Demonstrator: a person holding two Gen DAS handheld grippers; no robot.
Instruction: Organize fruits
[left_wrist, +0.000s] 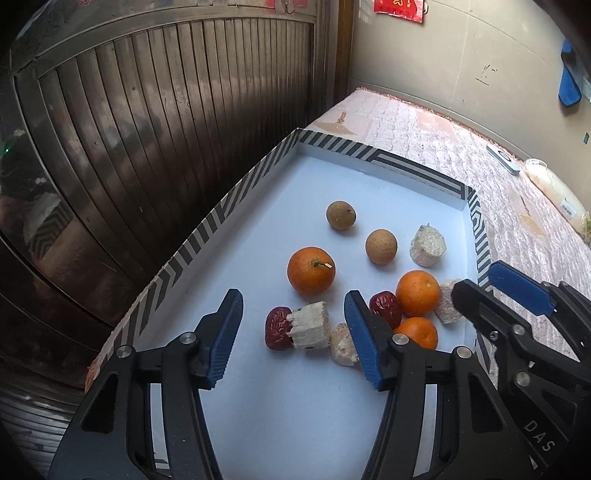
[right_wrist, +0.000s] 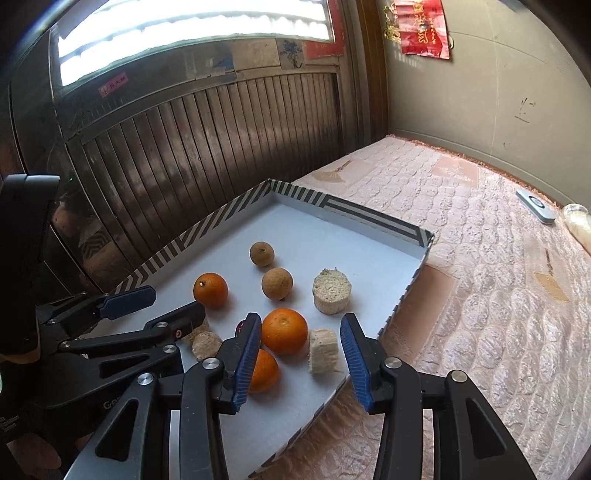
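Note:
A white tray (left_wrist: 295, 406) with a black-and-white striped rim (right_wrist: 207, 225) holds the fruit. Three oranges (left_wrist: 311, 271) (left_wrist: 418, 292) (left_wrist: 417, 332), two brown longans (left_wrist: 341, 215) (left_wrist: 381, 246), two red dates (left_wrist: 277, 328) (left_wrist: 386, 308) and several pale cut chunks (left_wrist: 427, 245) lie on it. My left gripper (left_wrist: 293, 299) hovers open over a date and a chunk (left_wrist: 310, 326), touching neither. My right gripper (right_wrist: 301, 319) is open above an orange (right_wrist: 284, 330) and a chunk (right_wrist: 323, 350); its pads press on nothing. Each gripper shows at the edge of the other's view.
The tray rests on a pink quilted mattress (right_wrist: 480, 277) beside a ribbed metal door (left_wrist: 166, 110). A white flat device (right_wrist: 535, 205) and a pale bundle (left_wrist: 554, 184) lie by the far wall. A blue item (left_wrist: 569, 81) hangs on that wall.

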